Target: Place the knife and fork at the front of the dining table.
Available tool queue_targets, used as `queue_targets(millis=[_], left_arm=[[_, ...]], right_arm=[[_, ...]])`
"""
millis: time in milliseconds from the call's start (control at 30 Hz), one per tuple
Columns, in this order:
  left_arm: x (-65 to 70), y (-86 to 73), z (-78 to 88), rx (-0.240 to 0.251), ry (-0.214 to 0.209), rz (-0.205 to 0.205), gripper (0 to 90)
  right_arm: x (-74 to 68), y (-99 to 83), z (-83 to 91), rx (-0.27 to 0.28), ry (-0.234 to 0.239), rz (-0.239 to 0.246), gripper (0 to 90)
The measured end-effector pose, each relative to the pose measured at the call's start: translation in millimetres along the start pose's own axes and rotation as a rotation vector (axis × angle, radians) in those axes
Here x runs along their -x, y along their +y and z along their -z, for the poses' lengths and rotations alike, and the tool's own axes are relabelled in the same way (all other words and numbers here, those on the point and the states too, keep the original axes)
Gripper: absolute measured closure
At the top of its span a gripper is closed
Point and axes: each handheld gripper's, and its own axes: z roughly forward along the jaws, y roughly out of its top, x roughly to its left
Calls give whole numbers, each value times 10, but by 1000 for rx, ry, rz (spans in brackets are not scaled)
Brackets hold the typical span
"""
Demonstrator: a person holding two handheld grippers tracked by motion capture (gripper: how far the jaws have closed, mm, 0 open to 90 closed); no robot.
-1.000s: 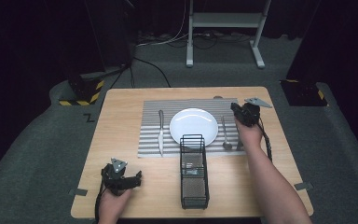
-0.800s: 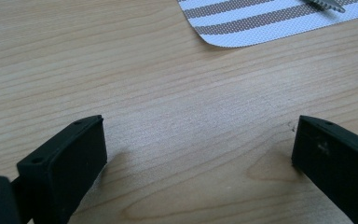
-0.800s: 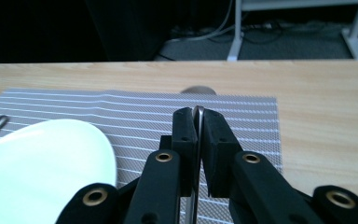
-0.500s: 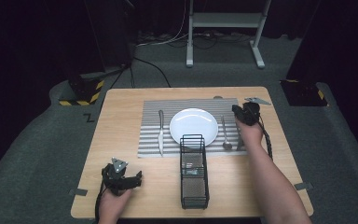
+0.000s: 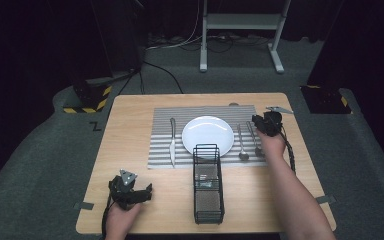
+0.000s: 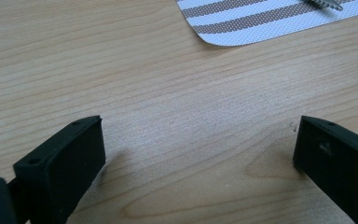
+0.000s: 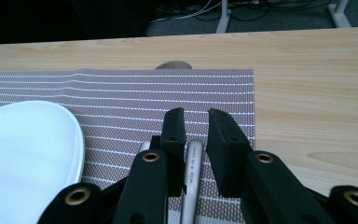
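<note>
Now, table: pale wooden table (image 5: 130,125), set for one place.
Mat: grey-and-white striped woven placemat (image 5: 162,150), flat on the far half of the wood.
Basket: black wire cutlery basket (image 5: 195,170), standing at the mat's near edge.
Plate: round white plate (image 5: 207,132), mid-mat.
Left gripper (image 6: 200,126): jaws spread wide over bare wood, nothing between them.
Right gripper (image 7: 196,123): jaws narrow and just been opening. I see a handle lying between them, and I judge the pads no longer press it.
Thing: slim silver metal utensil (image 7: 193,163), flat on the mat to the right of the plate.
Handling: I judge it light, stiff, smooth and slippery.
Hold: I would pinch across the handle's end, squarely, lest it twist out.
</note>
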Motion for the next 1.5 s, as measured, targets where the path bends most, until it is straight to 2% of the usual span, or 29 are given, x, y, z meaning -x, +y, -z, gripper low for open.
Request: queue_targets(millis=[167, 367, 533, 700, 833, 1067, 1233, 1367, 1500], left_arm=[[-16, 6, -8, -8, 2, 16, 22], [-30, 9, -16, -19, 3, 30, 8], [-41, 10, -22, -24, -7, 41, 6], [-43, 10, -22, -23, -9, 41, 6], [-45, 10, -22, -24, -11, 41, 5], [-45, 10, -21, -24, -12, 40, 5], [-45, 10, -22, -24, -12, 40, 5], [-45, 10, -22, -23, -12, 40, 5], [-50, 8, -19, -23, -16, 41, 7]], right_arm=[[-19, -39, 92, 6, -5, 21, 721], [-75, -100, 229, 20, -5, 83, 551], [-116, -151, 370, 46, -14, 90, 385], [-162, -244, 542, 30, -50, 114, 258], [-215, -358, 686, -8, -118, 153, 215], [-237, -648, 1020, -36, -113, 165, 158], [-181, -912, 1263, -53, -124, 157, 158], [-126, -1129, 1445, -85, -143, 149, 157], [-84, -1304, 1575, -145, -148, 148, 147]])
